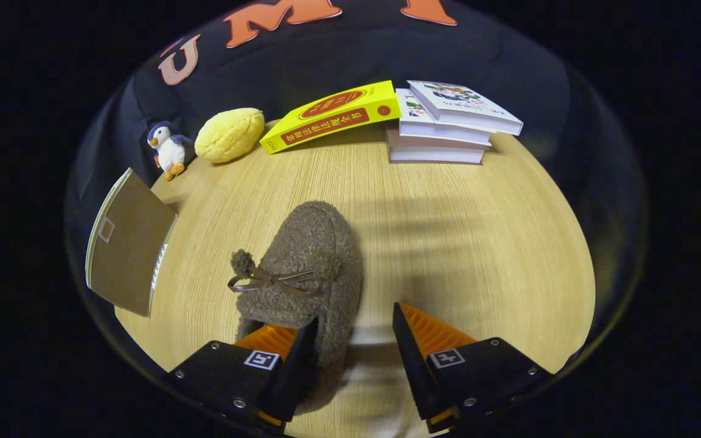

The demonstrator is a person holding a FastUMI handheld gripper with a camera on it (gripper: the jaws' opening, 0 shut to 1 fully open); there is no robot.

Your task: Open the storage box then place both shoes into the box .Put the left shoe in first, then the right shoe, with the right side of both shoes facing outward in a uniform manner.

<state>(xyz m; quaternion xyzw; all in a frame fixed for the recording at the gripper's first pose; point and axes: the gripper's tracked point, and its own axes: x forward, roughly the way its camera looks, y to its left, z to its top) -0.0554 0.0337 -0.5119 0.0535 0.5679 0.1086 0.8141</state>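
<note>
Pale wood-grain table [448, 243] fills the middle of the scene, with the booth's black cloth wall behind it. On the table lies a brown fuzzy shoe [308, 267], its toe pointing away from the hand-held gripper [353, 340] and its heel end reaching back between the fingers. A thin brown bow [271, 281] with a small pompom crosses the top of the shoe.

The hand-held gripper is wide open. Its left finger [277, 350] sits against the shoe's left rear side, seemingly inside or on the edge of the shoe's opening; whether it truly presses there I cannot tell. Its right finger [429, 340] stands clear of the shoe, with bare table between them. So the shoe is not clamped.

Left of the shoe, at the table's edge, a brown box [128, 243] shows one flat face, tilted, with a small square mark near its upper corner.

Along the far side of the table, from left to right: a small penguin toy [169, 149], a yellow bun-shaped soft thing [229, 134] just beside it, a yellow book [332, 115] lying tilted with one end propped on the neighbouring pile, and a stack of white books [442, 131].
</note>
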